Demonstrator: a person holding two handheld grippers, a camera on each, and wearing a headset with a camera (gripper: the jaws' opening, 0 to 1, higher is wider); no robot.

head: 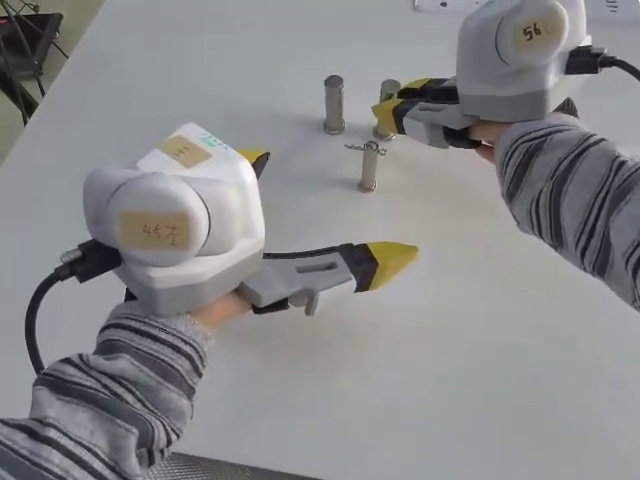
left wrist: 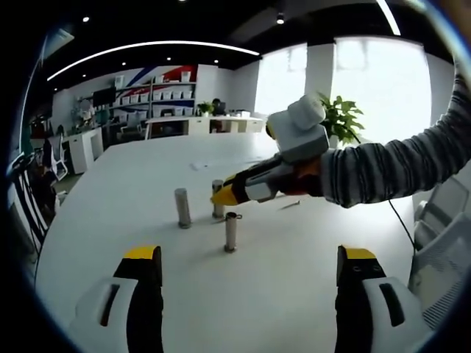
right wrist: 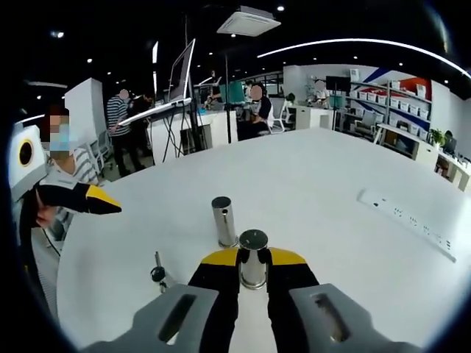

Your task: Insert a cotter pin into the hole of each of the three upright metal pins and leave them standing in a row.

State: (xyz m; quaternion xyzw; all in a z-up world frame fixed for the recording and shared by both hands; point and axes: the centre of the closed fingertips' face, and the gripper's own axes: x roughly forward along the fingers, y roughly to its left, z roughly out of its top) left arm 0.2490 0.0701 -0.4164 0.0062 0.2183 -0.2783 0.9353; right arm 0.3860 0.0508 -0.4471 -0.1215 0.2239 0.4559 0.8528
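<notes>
Three short steel pins stand upright on the white table (head: 450, 330). The near pin (head: 369, 166) (left wrist: 232, 232) carries a cotter pin (head: 352, 147) through its top hole. The far left pin (head: 334, 104) (left wrist: 182, 207) (right wrist: 223, 220) stands free. My right gripper (head: 395, 100) (right wrist: 253, 273) is shut on the third pin (head: 389, 92) (right wrist: 253, 257), with a yellow tip on each side of it. My left gripper (head: 323, 207) (left wrist: 250, 257) hovers nearer me, wide open with nothing between its jaws and aimed at the pins. A thin metal piece (left wrist: 289, 205), perhaps a cotter pin, lies beyond the right gripper.
A white power strip (right wrist: 408, 217) lies on the table on the far side. The table's edge (head: 40, 110) runs along the left. Desks, shelves and people stand in the room behind.
</notes>
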